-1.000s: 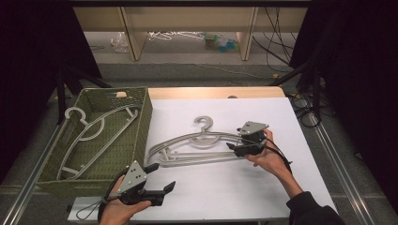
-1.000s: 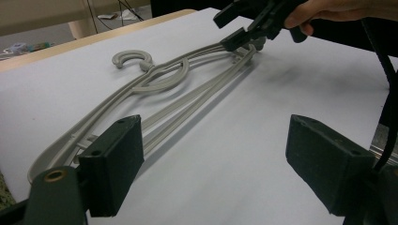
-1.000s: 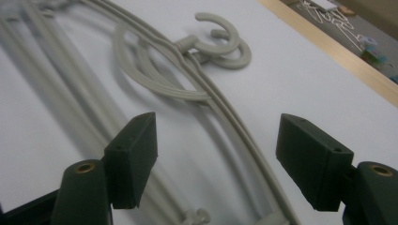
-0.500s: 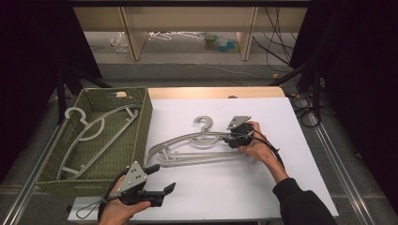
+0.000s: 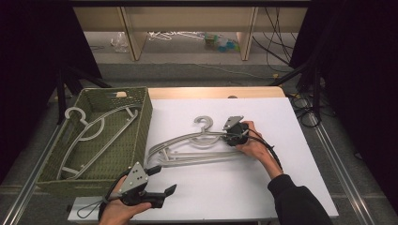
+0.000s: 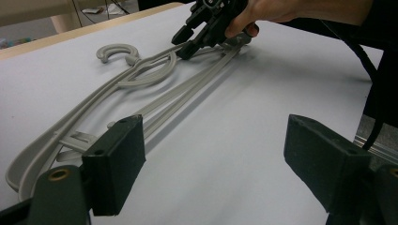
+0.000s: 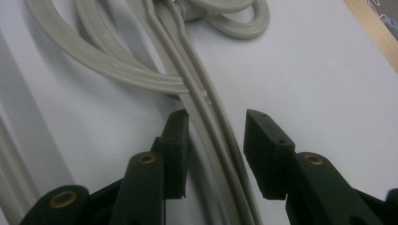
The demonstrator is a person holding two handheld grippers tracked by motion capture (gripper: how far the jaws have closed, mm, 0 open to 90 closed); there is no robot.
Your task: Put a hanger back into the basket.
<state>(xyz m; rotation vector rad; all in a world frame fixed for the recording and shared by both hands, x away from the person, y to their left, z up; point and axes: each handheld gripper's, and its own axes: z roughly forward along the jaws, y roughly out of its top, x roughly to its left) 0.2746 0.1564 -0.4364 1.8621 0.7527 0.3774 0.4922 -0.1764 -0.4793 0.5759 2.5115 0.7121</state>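
We see grey plastic hangers lying flat in a small pile on the white worktop, near its middle. Their hooks point toward the far edge.

The right gripper sits low over the right arm of the pile, just below the hooks. In the right gripper view its two black fingers stand on either side of a thin grey hanger arm. The arm runs between them, but there are gaps on both sides, so the pads do not press on it yet. The fingers have just been closing in on it. The person's right hand wraps around the gripper's body, and a dark sleeve comes in from the bottom edge.

The left gripper hangs over the near left part of the worktop, held in the left hand. Its fingers stand wide apart with nothing between them. They point toward the near end of the pile, close to it but not touching.

A green woven basket stands at the left edge of the worktop. One more grey hanger lies inside it.
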